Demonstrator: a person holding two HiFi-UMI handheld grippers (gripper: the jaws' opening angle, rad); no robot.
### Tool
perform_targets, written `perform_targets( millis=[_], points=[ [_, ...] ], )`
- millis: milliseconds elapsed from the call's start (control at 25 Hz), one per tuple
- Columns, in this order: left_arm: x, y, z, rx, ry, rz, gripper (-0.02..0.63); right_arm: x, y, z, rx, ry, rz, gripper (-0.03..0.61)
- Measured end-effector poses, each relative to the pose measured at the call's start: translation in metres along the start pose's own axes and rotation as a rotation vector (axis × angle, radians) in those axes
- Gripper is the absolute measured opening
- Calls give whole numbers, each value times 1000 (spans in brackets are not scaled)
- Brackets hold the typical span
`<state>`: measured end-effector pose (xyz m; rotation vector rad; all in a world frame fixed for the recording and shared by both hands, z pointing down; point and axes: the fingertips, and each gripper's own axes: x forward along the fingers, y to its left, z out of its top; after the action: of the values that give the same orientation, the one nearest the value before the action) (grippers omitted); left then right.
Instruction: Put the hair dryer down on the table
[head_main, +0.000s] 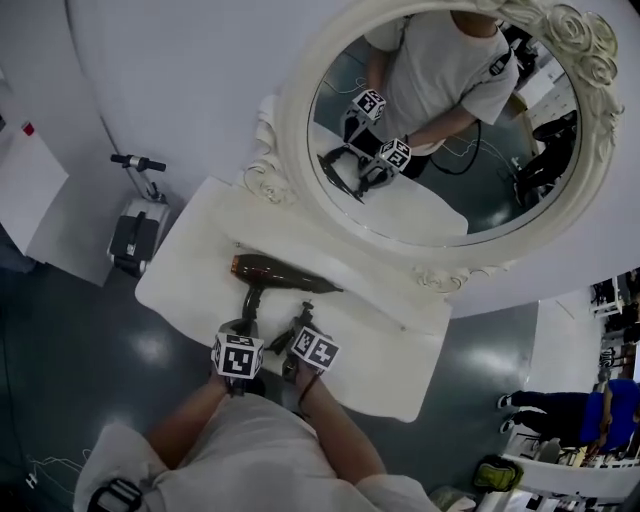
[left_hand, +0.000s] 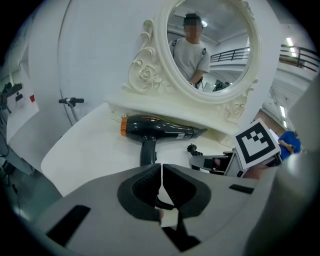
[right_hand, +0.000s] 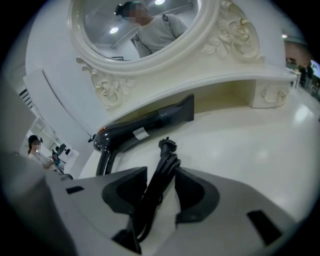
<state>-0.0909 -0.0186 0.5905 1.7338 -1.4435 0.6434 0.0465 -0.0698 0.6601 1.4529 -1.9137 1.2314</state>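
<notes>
One hair dryer is seen lying at centre frame on the white table, while of two grippers the left gripper is closed empty and the right gripper stands parted around one cord

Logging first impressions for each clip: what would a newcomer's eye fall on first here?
The ornate white oval mirror stands at the back of the white table. In front of it lies a dark hair dryer with an orange rear end. A bundled black cord sits between the open fingers of the right gripper.
</notes>
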Motion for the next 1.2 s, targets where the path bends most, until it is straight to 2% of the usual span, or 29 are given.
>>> perform_targets(
  millis=[80, 200, 360, 680, 800, 920, 1200],
  points=[
    [-1, -6, 2, 9, -7, -7, 17, -1, 0, 2, -36, -6, 4, 197],
    [-4, -18, 4, 18, -15, -20, 17, -7, -7, 6, -27, -35, 13, 247],
    [-10, -37, 2, 13, -36, -36, 17, -30, -15, 10, -37, -89, 23, 258],
    [-21, -94, -14, 45, -92, -39, 17, -96, -20, 15, -164, -232, 85, 256],
    [-32, -120, -18, 55, -137, -35, 17, -135, -24, 19, -248, -304, 108, 211],
    [-47, -147, -19, 66, -211, -23, 17, -178, -27, 19, -318, -377, 153, 70],
    [-86, -199, -15, 113, -384, -1, 17, -253, -43, 18, -458, -508, 154, 35]
  ],
)
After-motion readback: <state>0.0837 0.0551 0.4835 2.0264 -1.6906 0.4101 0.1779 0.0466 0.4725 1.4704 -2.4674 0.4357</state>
